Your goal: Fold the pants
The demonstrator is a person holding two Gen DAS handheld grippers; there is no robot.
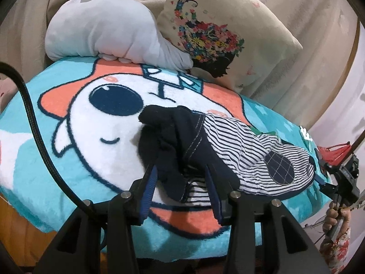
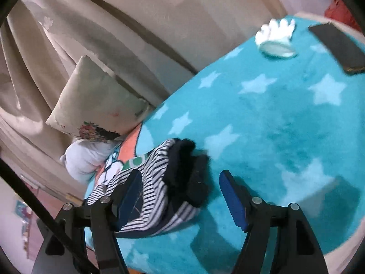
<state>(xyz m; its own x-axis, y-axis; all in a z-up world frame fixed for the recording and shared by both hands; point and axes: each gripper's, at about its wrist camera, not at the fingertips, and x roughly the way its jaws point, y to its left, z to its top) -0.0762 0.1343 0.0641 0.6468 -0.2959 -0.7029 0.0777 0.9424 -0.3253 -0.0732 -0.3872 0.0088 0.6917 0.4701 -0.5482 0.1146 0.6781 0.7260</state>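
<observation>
Left wrist view: pants (image 1: 228, 155) bunched on blanket (image 1: 68, 164), 12 o'clock of released left gripper (image 1: 182, 182). Right gripper (image 2: 180, 196) also released. Folding judged partly done, unfinished.

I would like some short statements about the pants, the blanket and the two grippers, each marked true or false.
1. The pants are striped with dark navy parts. True.
2. The pants lie on a plain red blanket. False: the blanket is turquoise with a cartoon face.
3. The right gripper is open. True.
4. The left gripper is shut tight on nothing. False: it is open, its fingers on either side of the pants' near edge.
5. A flowered pillow stands behind the blanket. True.
</observation>
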